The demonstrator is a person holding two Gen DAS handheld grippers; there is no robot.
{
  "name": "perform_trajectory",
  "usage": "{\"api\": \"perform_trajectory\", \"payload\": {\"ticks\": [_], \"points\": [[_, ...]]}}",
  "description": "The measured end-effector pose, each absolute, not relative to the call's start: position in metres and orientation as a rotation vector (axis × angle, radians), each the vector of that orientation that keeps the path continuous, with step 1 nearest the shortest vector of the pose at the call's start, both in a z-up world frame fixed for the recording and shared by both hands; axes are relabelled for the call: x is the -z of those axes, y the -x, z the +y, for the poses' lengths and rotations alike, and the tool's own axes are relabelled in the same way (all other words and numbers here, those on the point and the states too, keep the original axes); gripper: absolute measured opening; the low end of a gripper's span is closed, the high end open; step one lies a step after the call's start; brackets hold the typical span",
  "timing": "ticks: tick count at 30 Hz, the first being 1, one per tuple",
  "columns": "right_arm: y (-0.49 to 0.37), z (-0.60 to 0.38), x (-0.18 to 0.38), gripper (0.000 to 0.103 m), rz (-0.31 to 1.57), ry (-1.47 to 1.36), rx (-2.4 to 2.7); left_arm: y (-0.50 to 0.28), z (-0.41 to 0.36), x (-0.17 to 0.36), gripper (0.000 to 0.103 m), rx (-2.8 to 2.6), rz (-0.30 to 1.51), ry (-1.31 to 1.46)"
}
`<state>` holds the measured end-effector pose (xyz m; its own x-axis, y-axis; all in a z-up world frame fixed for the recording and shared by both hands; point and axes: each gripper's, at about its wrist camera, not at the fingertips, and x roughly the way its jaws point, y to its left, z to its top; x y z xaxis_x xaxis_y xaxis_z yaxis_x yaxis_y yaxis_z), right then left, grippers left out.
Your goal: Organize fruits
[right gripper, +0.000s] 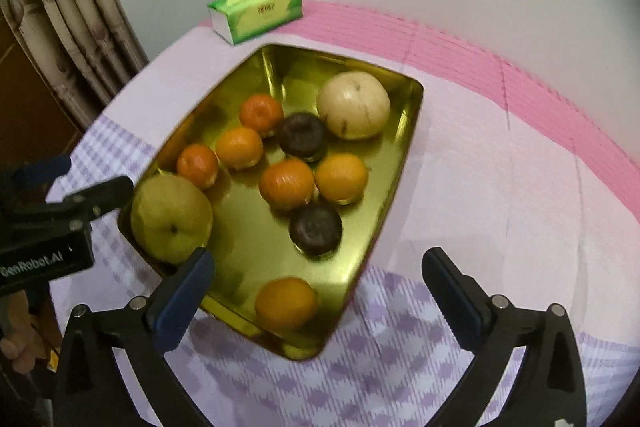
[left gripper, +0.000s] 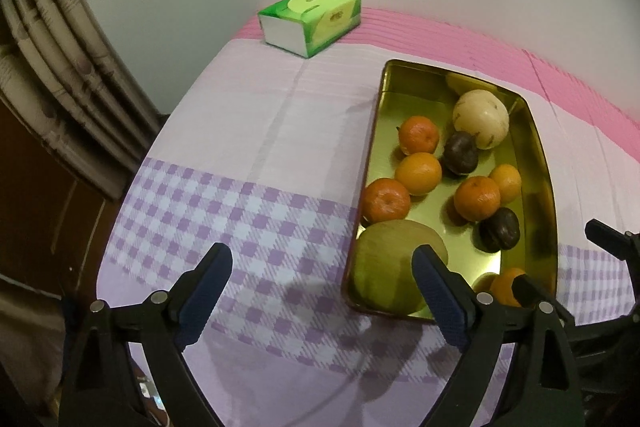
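A gold metal tray (right gripper: 248,239) (left gripper: 538,163) sits on the cloth-covered table. It holds several oranges (right gripper: 286,185) (left gripper: 418,173), two dark plums (right gripper: 316,229) (left gripper: 500,229), a pale round pear (right gripper: 354,105) (left gripper: 482,119) at the far end and a green pear (right gripper: 170,217) (left gripper: 388,267) at the near left corner. One orange (right gripper: 286,303) lies alone at the near end. My left gripper (left gripper: 322,265) is open and empty over the checked cloth left of the tray. My right gripper (right gripper: 316,267) is open and empty above the tray's near end.
A green tissue box (left gripper: 310,21) (right gripper: 256,11) stands at the table's far left corner. A white wall runs behind the table. Curtains (left gripper: 52,67) hang beyond the table's left edge. The left gripper's body (right gripper: 52,223) shows left of the tray in the right wrist view.
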<state>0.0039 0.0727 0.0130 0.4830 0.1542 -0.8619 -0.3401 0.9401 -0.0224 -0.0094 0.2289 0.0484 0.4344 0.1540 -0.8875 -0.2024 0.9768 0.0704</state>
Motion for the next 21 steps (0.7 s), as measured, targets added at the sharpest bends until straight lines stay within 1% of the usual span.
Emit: {"api": "perform_trajectory", "payload": {"ticks": [21], "points": [[0.001, 0.066, -0.001, 0.103, 1.057, 0.188, -0.275, 0.011, 0.216, -0.046, 0.091, -0.196, 1.105, 0.008]]}}
